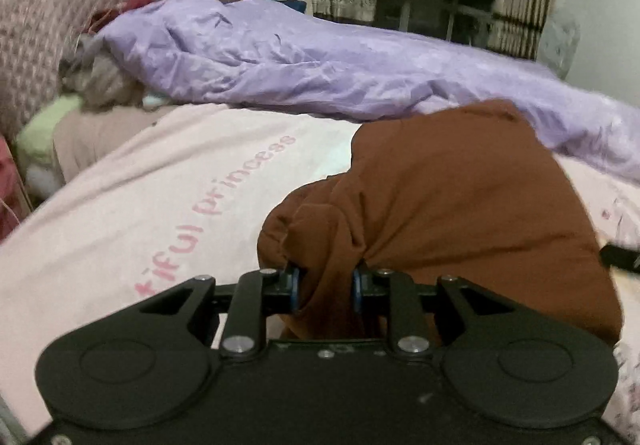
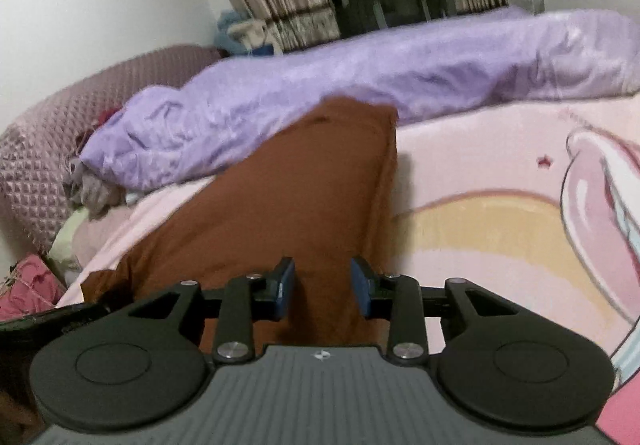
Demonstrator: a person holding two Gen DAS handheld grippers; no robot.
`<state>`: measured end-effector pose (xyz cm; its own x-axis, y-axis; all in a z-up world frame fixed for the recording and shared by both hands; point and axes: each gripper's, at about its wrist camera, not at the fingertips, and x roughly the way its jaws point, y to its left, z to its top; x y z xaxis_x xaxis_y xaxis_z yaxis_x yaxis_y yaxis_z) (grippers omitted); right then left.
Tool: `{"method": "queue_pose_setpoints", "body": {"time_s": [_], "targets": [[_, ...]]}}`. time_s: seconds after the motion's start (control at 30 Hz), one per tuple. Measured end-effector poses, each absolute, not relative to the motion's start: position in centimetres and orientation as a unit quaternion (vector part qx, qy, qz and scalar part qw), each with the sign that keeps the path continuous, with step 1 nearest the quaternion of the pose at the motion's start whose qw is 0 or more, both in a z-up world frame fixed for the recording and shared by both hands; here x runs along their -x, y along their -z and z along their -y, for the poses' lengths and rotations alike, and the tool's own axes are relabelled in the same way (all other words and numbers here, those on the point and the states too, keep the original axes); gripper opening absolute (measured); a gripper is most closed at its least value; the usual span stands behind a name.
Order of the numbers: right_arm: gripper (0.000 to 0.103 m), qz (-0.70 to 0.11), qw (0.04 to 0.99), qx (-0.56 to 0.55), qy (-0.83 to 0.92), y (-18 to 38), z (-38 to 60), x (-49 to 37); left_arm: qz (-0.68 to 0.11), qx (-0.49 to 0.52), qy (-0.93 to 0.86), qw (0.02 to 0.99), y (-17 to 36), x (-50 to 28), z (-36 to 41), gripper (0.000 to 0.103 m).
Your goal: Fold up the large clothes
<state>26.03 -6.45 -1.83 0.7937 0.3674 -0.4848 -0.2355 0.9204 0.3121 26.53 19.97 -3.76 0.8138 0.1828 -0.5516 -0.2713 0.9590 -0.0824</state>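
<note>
garment (image 1: 460, 197) rust-brown | duvet (image 1: 280, 57) lilac | blanket (image 2: 480, 173) pink, cartoon print

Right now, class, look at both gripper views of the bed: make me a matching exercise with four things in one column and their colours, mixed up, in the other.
Things:
1. garment
2. duvet
3. bed cover
4. headboard

Colours:
A. lilac
B. pale pink with printed lettering
C. dusty mauve, quilted
D. rust brown

Pairs: 1-D, 2-A, 3-B, 4-C
</note>
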Motion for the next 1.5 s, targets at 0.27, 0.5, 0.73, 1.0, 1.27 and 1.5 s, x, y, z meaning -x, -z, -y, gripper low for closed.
{"method": "queue_pose_setpoints", "body": {"time_s": [0.27, 0.5, 0.73, 1.0, 1.27, 1.5], "targets": [[0.044, -0.288, 0.935, -0.106, -0.175, 3.6, 4.5, -26.6, -0.333, 0.069, -0.132, 0.931, 7.9, -29.0, -19.2, 0.048], [0.04, -0.29, 0.939, -0.097, -0.159, 2.5, 4.6, -26.4, -0.329, 0.025, -0.159, 0.931, 5.4, -27.9, -19.5, 0.092], [0.039, -0.237, 0.957, -0.104, -0.128, -2.3, 3.5, -29.5, -0.269, 0.007, -0.16, 0.95, -0.9, -29.9, -20.0, 0.103], [0.033, -0.294, 0.949, -0.076, -0.085, 3.1, 0.9, -36.7, -0.321, -0.014, -0.102, 0.942, 1.6, -38.4, -18.3, 0.103], [0.031, -0.272, 0.958, -0.06, -0.06, 6.2, 0.8, -36.1, -0.345, 0.059, -0.097, 0.932, 6.9, -40.1, -19.4, 0.103], [0.032, -0.286, 0.952, -0.079, -0.074, 4.9, 1.5, -36.8, -0.348, 0.067, -0.086, 0.931, 5.9, -40.5, -20.0, 0.103]]}}
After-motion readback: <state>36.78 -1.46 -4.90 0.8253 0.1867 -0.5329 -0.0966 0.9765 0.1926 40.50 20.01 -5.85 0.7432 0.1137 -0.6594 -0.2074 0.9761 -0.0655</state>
